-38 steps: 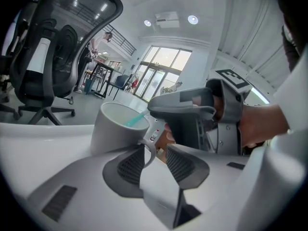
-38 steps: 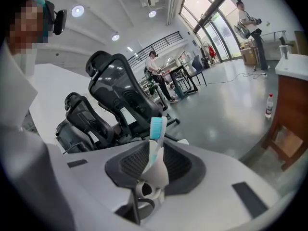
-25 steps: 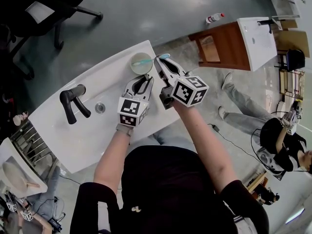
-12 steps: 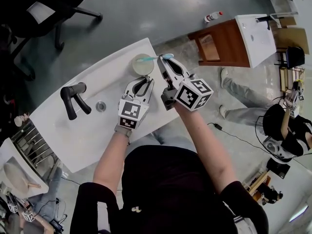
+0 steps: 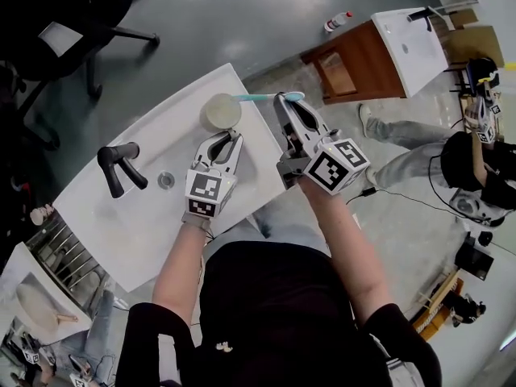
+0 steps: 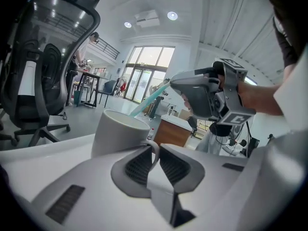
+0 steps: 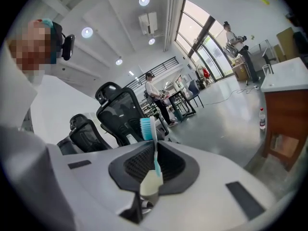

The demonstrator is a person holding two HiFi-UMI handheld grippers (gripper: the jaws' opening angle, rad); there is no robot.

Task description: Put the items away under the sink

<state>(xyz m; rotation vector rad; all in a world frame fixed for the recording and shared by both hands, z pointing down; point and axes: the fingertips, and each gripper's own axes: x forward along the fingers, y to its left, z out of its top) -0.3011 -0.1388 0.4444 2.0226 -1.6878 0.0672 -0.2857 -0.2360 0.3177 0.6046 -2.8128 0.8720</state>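
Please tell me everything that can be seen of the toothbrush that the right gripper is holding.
The toothbrush is slim and looks plastic, with a teal neck, teal and white bristles and a pale lower handle. The right gripper clamps it between its jaws, the bristle head standing clear of them. In the head view it lies nearly level, one end over the cup; whether they touch cannot be told.

My head view looks steeply down. The left gripper view faces 1 o'clock, the right 11, both near. Head and left share the mug (image 6: 115, 134).
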